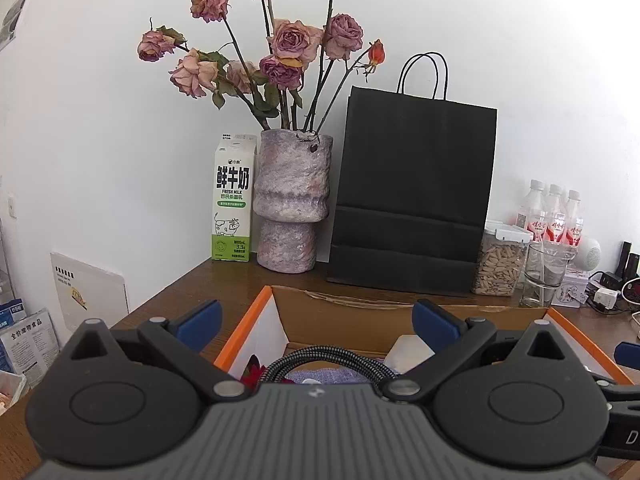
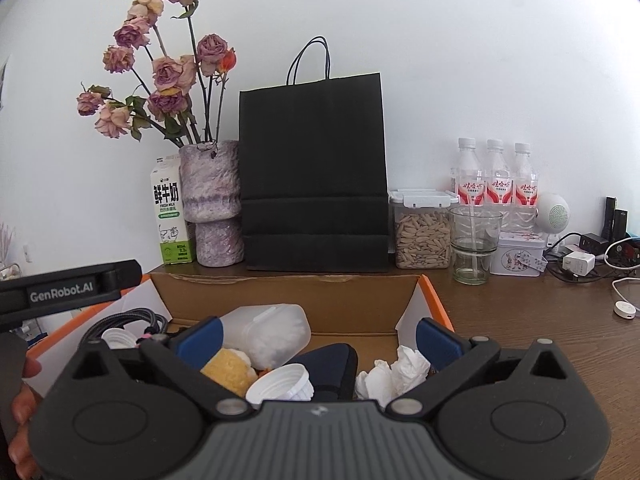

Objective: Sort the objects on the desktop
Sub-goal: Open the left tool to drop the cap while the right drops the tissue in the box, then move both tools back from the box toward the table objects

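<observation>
An open cardboard box (image 1: 340, 326) with orange edges sits on the wooden desk, right in front of both grippers. In the left wrist view it holds a braided black cable (image 1: 320, 356), a purple cloth and something white. In the right wrist view the box (image 2: 280, 296) holds a clear plastic container (image 2: 272, 332), a yellow sponge-like lump (image 2: 230, 368), a white ribbed cup (image 2: 284, 388), a dark blue case (image 2: 332, 364) and crumpled tissue (image 2: 396, 372). My left gripper (image 1: 316, 320) hangs open above the box with nothing between its blue pads. My right gripper (image 2: 318, 338) is likewise open and holds nothing.
Along the wall stand a milk carton (image 1: 234, 200), a stone vase of dried roses (image 1: 292, 204), a black paper bag (image 1: 412, 196), a jar of seeds (image 2: 422, 236), a glass (image 2: 474, 240), three bottles (image 2: 496, 176), a tin, a white speaker and chargers with cables.
</observation>
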